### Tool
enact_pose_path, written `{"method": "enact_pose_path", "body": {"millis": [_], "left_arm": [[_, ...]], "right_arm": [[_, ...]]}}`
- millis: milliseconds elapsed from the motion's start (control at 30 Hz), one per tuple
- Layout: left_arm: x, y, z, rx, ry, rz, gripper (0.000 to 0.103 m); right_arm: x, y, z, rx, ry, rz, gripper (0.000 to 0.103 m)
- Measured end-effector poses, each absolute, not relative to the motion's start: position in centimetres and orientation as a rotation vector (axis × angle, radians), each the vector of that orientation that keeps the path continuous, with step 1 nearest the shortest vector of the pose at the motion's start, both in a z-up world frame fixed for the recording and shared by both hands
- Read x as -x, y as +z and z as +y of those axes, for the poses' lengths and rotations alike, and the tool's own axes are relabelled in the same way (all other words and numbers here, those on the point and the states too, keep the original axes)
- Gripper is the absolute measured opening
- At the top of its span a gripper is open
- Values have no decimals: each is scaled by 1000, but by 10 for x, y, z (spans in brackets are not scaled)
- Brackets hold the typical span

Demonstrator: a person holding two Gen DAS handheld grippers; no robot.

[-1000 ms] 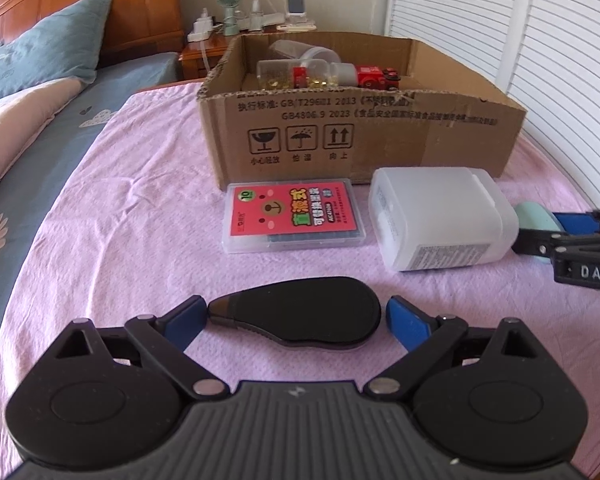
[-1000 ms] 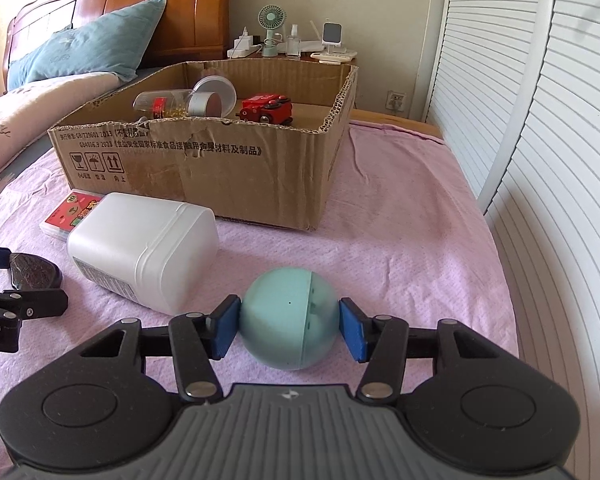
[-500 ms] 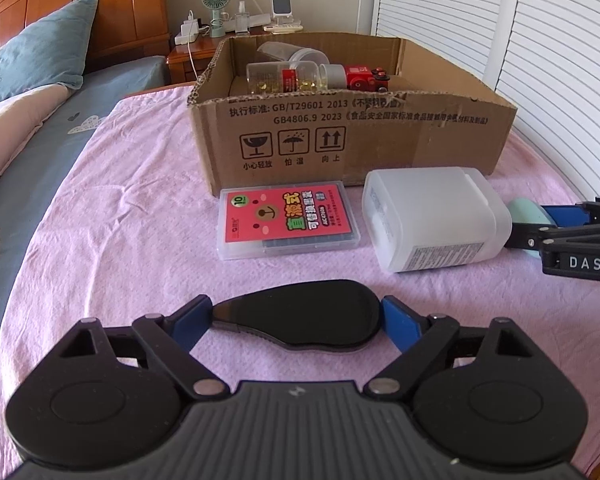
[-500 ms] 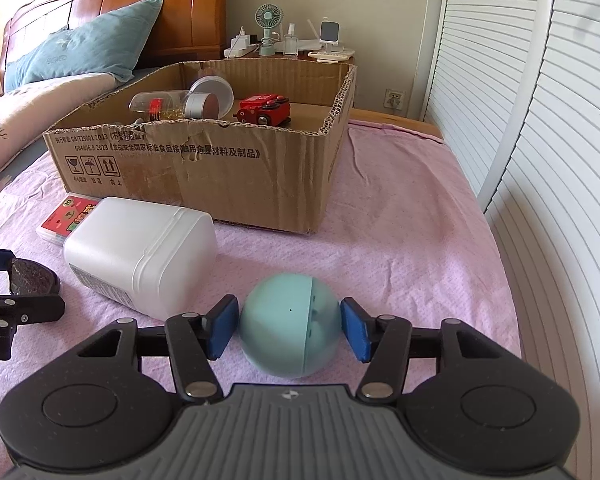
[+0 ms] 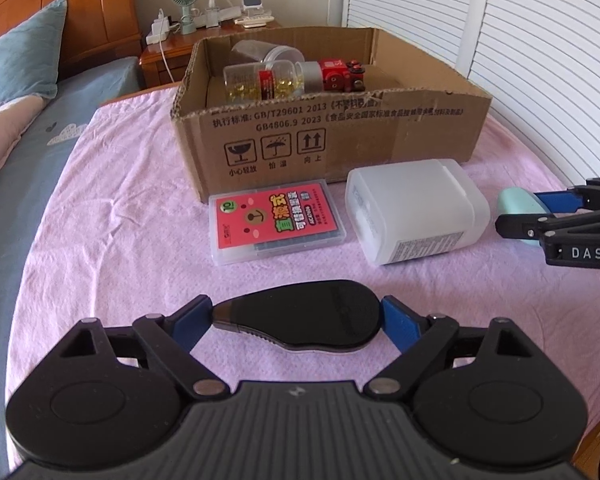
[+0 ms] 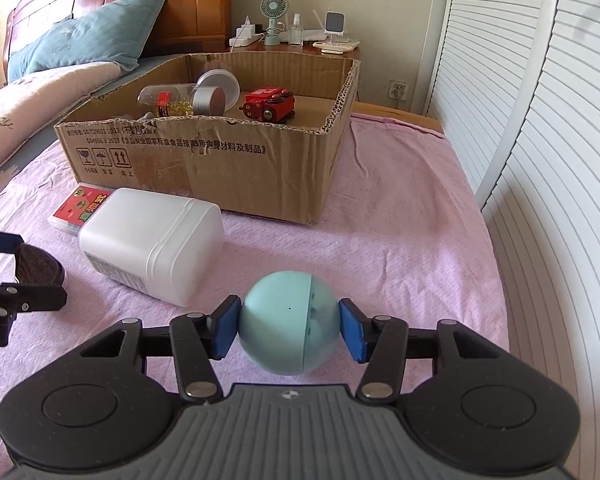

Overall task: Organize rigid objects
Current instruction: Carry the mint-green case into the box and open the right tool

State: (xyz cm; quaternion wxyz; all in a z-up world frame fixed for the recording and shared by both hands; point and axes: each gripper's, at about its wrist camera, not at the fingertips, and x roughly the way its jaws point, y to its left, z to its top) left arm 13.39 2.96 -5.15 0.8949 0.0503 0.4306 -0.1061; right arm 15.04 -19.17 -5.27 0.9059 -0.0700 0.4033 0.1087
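Both grippers are black with blue fingers (image 5: 396,318), silver screws and ribbed grey bases.

Daylit bedroom, wooden headboard (image 6: 112,12), blue pillow (image 6: 88,36), white louvered doors (image 6: 540,120) (right side), cluttered nightstand (image 5: 204,46)

Both views are taken low over the bed (image 5: 112,240), facing the box (image 5: 332,136), which is shared.

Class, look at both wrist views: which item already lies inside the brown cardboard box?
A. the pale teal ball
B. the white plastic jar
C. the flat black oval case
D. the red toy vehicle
D: the red toy vehicle lies inside the brown cardboard box, beside a clear capsule bottle.
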Motion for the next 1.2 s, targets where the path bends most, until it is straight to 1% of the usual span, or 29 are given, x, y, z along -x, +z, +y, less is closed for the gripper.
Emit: {"method": "enact_pose_path", "body": {"millis": [200, 467, 833, 1033, 1200], "left_arm": [[-129, -36, 38, -115, -263, 895, 89], [-126, -13, 51, -135, -291, 876, 89], [-126, 2, 61, -147, -310, 858, 89], [-131, 7, 72, -144, -299, 851, 89], [-138, 12, 80, -155, -292, 838, 89]], "right_arm": [[-141, -34, -194, 199, 239, 818, 58], [-135, 6, -196, 232, 277, 762, 58], [-163, 49, -179, 255, 332, 664, 58], [-203, 52, -163, 267, 347, 668, 58], [-242, 36, -150, 260, 358, 728, 58]]}}
